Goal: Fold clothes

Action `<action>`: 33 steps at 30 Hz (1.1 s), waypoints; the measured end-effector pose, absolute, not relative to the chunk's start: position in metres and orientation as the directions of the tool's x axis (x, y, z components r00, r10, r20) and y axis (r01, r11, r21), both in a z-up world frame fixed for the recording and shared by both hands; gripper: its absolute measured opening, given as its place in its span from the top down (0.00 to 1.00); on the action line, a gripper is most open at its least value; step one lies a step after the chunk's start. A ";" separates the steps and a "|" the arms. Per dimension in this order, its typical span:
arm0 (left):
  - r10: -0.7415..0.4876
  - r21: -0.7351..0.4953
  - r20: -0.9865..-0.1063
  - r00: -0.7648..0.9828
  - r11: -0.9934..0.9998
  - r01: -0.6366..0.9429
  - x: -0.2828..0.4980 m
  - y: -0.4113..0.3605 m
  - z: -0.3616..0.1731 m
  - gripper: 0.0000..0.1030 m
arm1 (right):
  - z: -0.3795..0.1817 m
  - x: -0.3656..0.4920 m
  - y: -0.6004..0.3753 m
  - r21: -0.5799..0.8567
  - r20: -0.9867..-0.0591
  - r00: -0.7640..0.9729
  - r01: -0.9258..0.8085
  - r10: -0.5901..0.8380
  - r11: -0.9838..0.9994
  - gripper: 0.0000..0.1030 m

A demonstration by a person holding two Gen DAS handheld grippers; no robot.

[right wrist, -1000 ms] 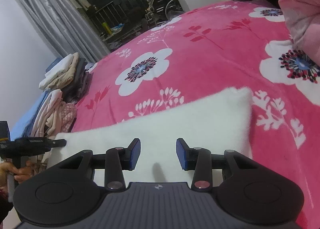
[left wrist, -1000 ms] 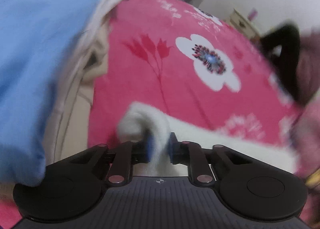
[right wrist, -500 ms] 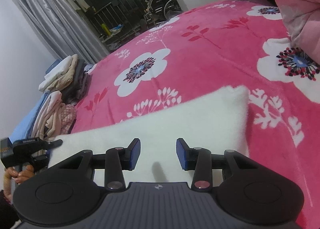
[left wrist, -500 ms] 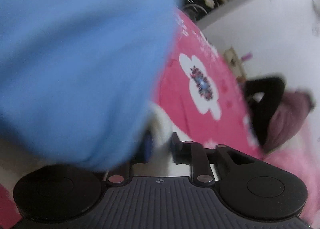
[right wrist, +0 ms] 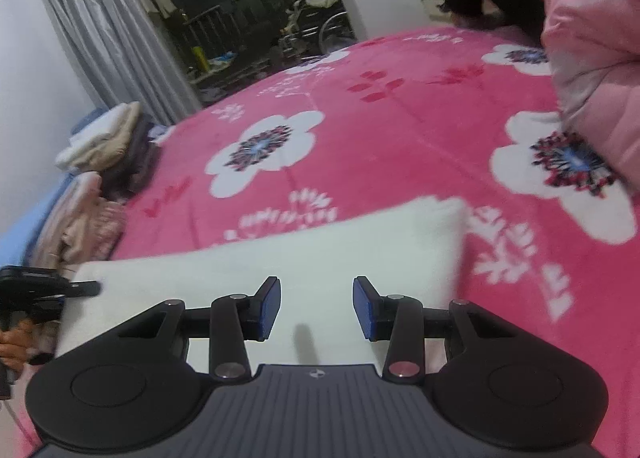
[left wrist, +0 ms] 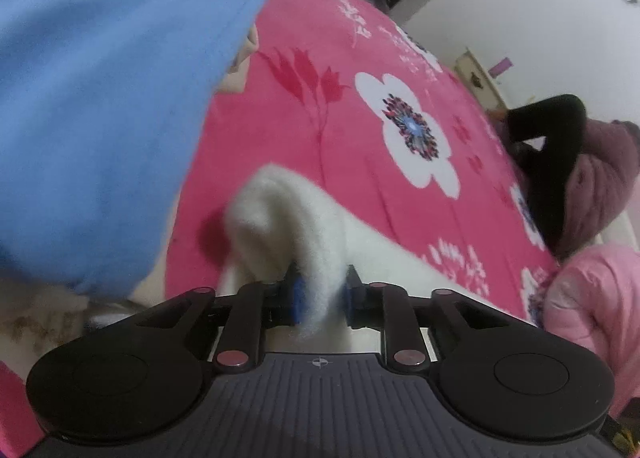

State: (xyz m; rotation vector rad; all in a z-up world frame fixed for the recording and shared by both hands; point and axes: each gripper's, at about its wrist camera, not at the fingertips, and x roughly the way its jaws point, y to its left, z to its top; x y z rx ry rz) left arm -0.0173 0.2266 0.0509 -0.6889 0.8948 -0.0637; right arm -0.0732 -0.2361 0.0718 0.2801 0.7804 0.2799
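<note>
My left gripper [left wrist: 322, 300] pinches a bunched fold of the white garment [left wrist: 296, 226], its blue pads [left wrist: 298, 298] pressed into the fleece. My right gripper [right wrist: 316, 308] hangs spread wide over the same garment [right wrist: 320, 258] — nothing between its pads [right wrist: 269, 308], touching nothing. The garment lies flat across the near edge of the pink blanket [right wrist: 400, 130]. A blue cloth [left wrist: 100, 98] fills the left view's near side. Farther off — folded clothes [right wrist: 104, 154] are stacked at the blanket's left edge, and a pink jacket [right wrist: 592, 58] rests at its right.

White fluffy garment [right wrist: 304, 258] flat on bed, corner [left wrist: 280, 218] lifted.
</note>
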 end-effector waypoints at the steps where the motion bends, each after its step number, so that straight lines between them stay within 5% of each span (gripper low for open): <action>1: -0.322 -0.565 -0.700 0.638 0.796 -0.218 -0.022 0.226 0.055 0.72 | 0.072 -0.073 -0.239 0.354 -0.645 0.681 -0.137 0.347 0.925 0.59; 6: -0.297 -0.496 -0.710 0.639 0.855 -0.153 -0.044 0.218 0.075 0.54 | 0.080 -0.070 -0.257 0.371 -0.610 0.717 -0.118 0.337 0.921 0.59; 11: -0.251 -0.377 -0.758 0.602 0.922 -0.090 -0.059 0.201 0.065 0.52 | 0.048 -0.052 -0.277 0.331 -0.735 0.640 0.048 0.225 0.943 0.58; 14: -0.245 -0.377 -0.753 0.610 0.921 -0.096 -0.066 0.201 0.061 0.51 | 0.038 -0.058 -0.294 0.448 -0.720 0.637 0.124 0.275 0.885 0.56; 18: -0.253 -0.374 -0.751 0.610 0.924 -0.078 -0.076 0.204 0.066 0.46 | 0.073 -0.078 -0.278 0.307 -0.651 0.732 0.014 0.199 0.952 0.56; 23: -0.299 -0.374 -0.787 0.540 0.927 -0.032 -0.094 0.207 0.059 0.40 | 0.089 -0.090 -0.257 0.313 -0.582 0.764 -0.108 0.280 0.944 0.56; 33: -0.338 -0.396 -0.801 0.494 0.918 -0.014 -0.114 0.211 0.052 0.35 | 0.068 -0.129 -0.159 0.306 -0.691 0.443 -0.537 0.571 0.786 0.56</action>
